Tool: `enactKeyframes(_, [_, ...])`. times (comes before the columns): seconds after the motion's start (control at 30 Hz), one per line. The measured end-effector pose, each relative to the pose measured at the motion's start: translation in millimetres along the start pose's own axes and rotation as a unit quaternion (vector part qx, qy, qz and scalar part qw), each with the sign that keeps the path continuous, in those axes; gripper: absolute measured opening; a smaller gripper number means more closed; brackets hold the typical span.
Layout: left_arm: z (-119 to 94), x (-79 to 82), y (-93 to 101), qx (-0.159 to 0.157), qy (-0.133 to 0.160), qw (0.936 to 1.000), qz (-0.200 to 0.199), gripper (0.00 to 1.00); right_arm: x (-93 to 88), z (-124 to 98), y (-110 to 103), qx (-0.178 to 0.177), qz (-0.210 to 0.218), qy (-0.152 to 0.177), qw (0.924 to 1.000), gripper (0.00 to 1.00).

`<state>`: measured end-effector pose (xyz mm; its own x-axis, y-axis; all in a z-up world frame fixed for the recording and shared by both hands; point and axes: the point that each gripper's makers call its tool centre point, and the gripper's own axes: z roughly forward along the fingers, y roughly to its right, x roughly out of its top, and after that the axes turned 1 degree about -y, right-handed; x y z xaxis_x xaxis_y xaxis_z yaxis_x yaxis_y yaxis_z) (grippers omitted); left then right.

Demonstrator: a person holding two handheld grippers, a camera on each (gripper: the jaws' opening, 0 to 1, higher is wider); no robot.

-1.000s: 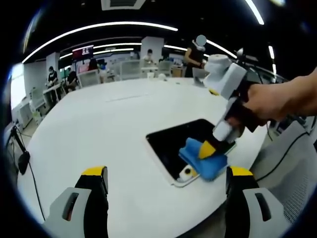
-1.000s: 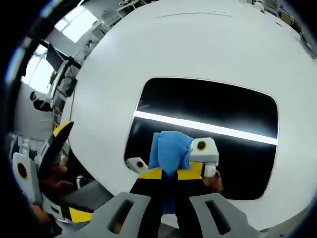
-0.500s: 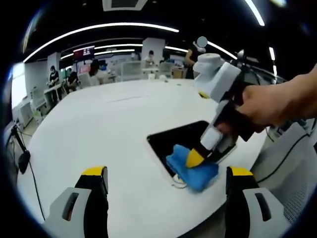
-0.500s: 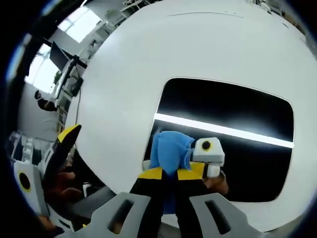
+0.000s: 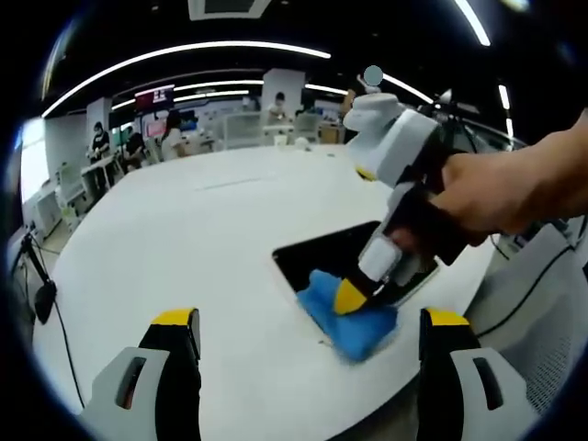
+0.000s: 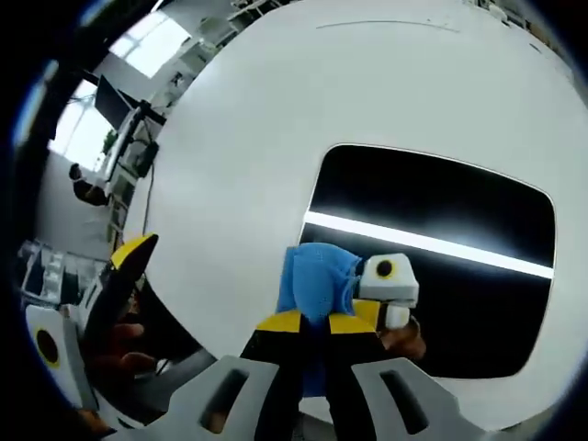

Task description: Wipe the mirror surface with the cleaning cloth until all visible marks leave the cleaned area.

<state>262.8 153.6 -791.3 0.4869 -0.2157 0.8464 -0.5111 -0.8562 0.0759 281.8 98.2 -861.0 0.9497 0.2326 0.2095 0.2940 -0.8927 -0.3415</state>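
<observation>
A flat mirror (image 6: 441,230) with a white rim lies on the white table and reflects a dark ceiling with a bright light strip. My right gripper (image 6: 315,322) is shut on a blue cleaning cloth (image 6: 317,280), pressed on the mirror's near left corner. In the left gripper view the mirror (image 5: 331,257) is right of centre, the cloth (image 5: 344,317) covers its near corner, and the right gripper (image 5: 354,296), held by a person's hand, presses down on it. My left gripper (image 5: 308,344) hovers open over bare table in front of the mirror, holding nothing.
The round white table (image 5: 184,239) runs far to the left and back. Its near edge curves close under the mirror. Desks, chairs and several people sit beyond the far edge. In the right gripper view the left gripper (image 6: 101,303) shows at the left.
The right gripper has slid the cloth along the mirror toward its near left corner; the cloth now hangs over the rim. My left gripper has stayed still.
</observation>
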Motion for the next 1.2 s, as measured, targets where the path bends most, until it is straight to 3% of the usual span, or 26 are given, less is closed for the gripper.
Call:
enactKeyframes(0.5, [0.6, -1.4, 0.1, 0.000, -0.004, 1.0000, 0.001, 1.00, -0.2, 0.2, -1.2, -0.017, -0.034, -0.003, 0.9993, 0.02])
enactKeyframes(1.2, [0.3, -0.7, -2.6, 0.005, -0.001, 1.0000, -0.005, 1.00, 6.1, -2.1, -1.2, -0.013, -0.029, -0.005, 0.9995, 0.02])
